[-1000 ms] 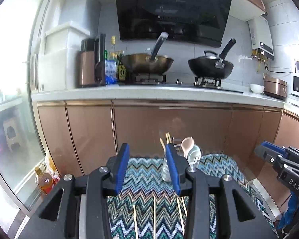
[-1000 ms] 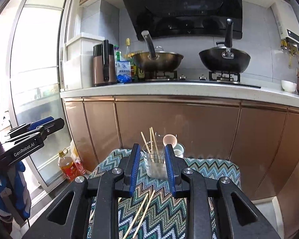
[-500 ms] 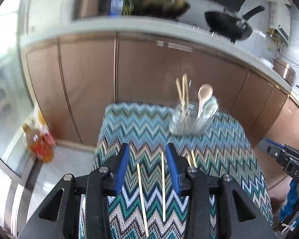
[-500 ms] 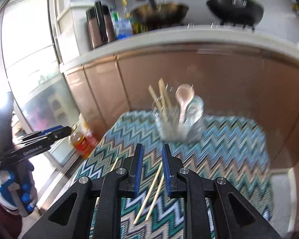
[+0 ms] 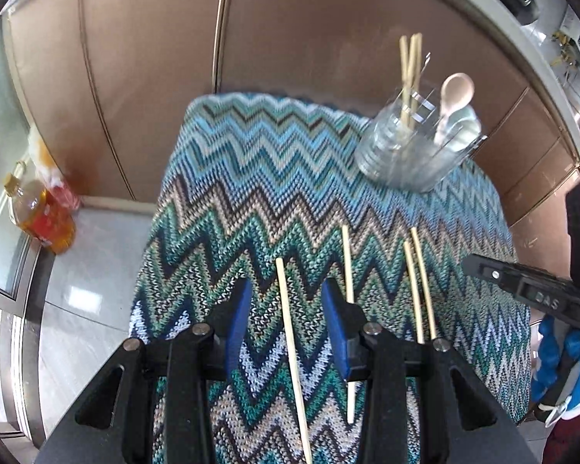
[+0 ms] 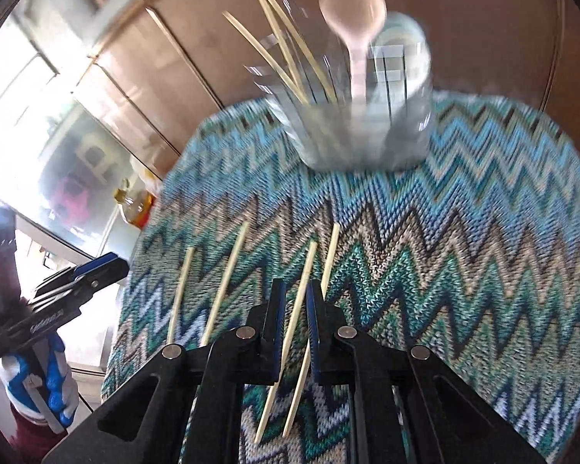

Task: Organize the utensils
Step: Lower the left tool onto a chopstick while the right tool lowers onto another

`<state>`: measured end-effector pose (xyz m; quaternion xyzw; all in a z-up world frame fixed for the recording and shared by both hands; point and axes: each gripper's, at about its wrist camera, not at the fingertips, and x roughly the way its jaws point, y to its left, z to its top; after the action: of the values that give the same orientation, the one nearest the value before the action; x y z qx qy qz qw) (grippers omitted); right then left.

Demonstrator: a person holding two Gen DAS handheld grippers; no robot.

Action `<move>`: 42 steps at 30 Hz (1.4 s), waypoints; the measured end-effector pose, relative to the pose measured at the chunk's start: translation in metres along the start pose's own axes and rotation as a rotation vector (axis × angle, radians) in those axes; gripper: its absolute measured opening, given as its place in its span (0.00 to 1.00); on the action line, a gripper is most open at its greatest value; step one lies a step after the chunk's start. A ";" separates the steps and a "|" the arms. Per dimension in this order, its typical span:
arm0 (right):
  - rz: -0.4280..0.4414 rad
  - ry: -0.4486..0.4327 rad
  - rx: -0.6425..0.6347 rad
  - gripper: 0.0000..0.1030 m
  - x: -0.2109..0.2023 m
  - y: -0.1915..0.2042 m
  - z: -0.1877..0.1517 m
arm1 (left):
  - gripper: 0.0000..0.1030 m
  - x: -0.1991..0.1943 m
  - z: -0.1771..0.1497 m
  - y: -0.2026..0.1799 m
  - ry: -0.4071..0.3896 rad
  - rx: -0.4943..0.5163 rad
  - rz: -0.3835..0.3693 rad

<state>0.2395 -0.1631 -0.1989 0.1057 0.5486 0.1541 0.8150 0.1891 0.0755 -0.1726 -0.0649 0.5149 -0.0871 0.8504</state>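
Right gripper (image 6: 293,301), its jaws just closing to a narrow slit, straddles one chopstick (image 6: 290,332) of a pair on the zigzag-clothed surface (image 6: 464,270); whether the pads pinch it yet is unclear. Left gripper (image 5: 284,309) hangs partly open over another loose chopstick (image 5: 292,348), holding nothing. Four sticks lie flat near the front; the clear holder (image 5: 413,150), with chopsticks and a pink spoon (image 5: 454,96), stands at the far edge. Likely hazards: jaws snagging the knit, the thin stick rolling away, or the neighbouring stick (image 6: 317,309) being dragged along.
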 end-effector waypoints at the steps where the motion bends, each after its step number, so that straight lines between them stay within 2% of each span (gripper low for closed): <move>1: -0.007 0.018 0.008 0.10 0.009 -0.002 0.004 | 0.35 0.006 0.002 0.001 0.017 -0.002 -0.002; 7: -0.052 0.082 0.004 0.10 0.041 -0.004 0.019 | 0.34 0.038 0.010 0.007 0.111 -0.021 -0.024; 17: -0.106 0.159 -0.032 0.10 0.076 -0.003 0.026 | 0.34 0.066 0.016 0.006 0.205 -0.002 0.010; 24: -0.111 0.174 -0.050 0.10 0.076 -0.003 0.026 | 0.24 0.078 0.018 0.004 0.257 0.015 0.036; 31: -0.089 0.196 -0.047 0.09 0.077 -0.008 0.028 | 0.09 0.090 0.024 0.004 0.291 0.015 0.054; 42: -0.113 0.199 -0.070 0.08 0.080 -0.005 0.031 | 0.07 0.100 0.028 -0.004 0.301 0.042 0.083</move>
<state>0.2968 -0.1385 -0.2582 0.0303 0.6262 0.1365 0.7670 0.2596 0.0503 -0.2454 -0.0119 0.6368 -0.0716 0.7676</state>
